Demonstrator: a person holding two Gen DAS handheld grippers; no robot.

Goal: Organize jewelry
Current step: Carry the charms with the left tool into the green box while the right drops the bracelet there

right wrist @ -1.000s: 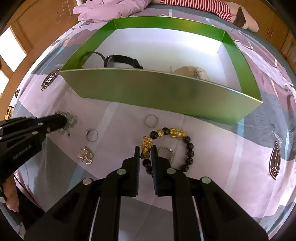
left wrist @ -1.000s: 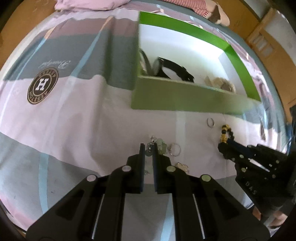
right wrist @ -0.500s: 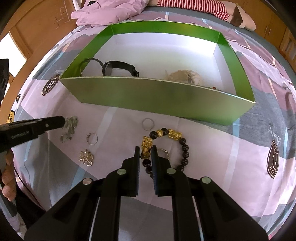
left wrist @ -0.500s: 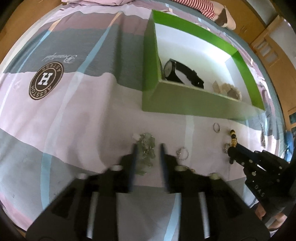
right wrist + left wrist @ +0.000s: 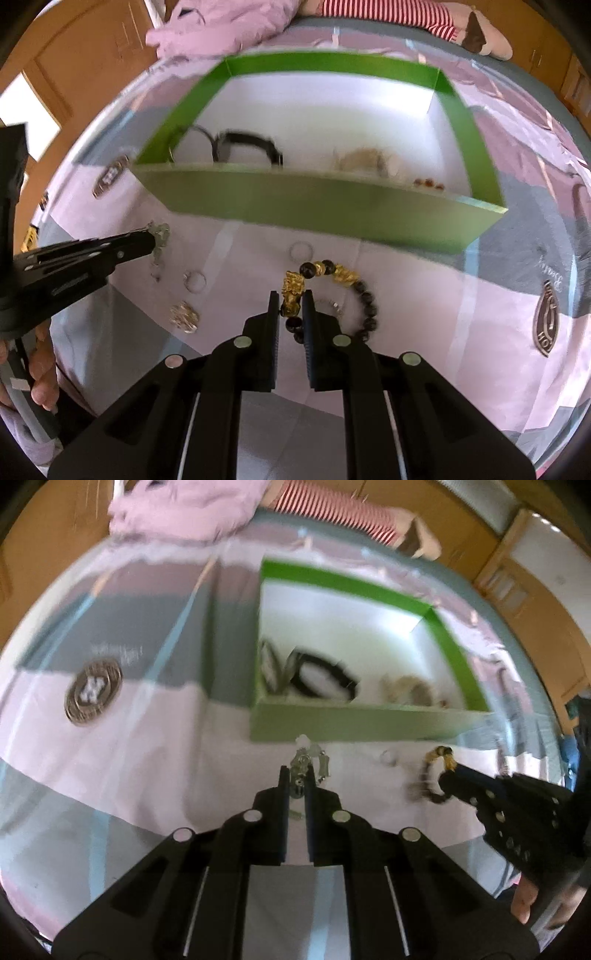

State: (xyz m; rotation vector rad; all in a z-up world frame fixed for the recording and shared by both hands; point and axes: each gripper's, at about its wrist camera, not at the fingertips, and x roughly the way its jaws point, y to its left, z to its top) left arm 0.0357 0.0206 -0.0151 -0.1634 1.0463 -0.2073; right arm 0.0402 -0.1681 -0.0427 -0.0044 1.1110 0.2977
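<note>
The pink-and-grey striped bedspread [image 5: 461, 295] filled both views, with the green-walled, white-floored cardboard box [image 5: 332, 206] toward twelve o'clock. Inside it lay a black-strapped wristwatch [image 5: 251, 142], a pale beige bracelet [image 5: 365, 160] and a few small amber beads [image 5: 428, 182].

Since half a second before, the box had come closer and lower in both views, and both pieces had been lifted off the cloth; the transfer into the box was judged to be under way.

The right gripper [image 5: 290, 314] was closed on the black-and-gold beaded bracelet [image 5: 332, 280], pinched at its gold charm, the loop trailing toward three o'clock. The left gripper [image 5: 296, 786] was clamped on the silver-and-clear crystal cluster [image 5: 308, 760], held just short of the box's near wall.

On the bedspread were left a thin silver ring [image 5: 301, 251], a second silver ring [image 5: 194, 279], a silver floral brooch [image 5: 183, 316] and a small sparkling band [image 5: 330, 303] partly hidden behind the bracelet.

The left view was motion-blurred, so the cluster's form could not be resolved. A dark loop at the box's ten o'clock corner was cut by the wall.
</note>
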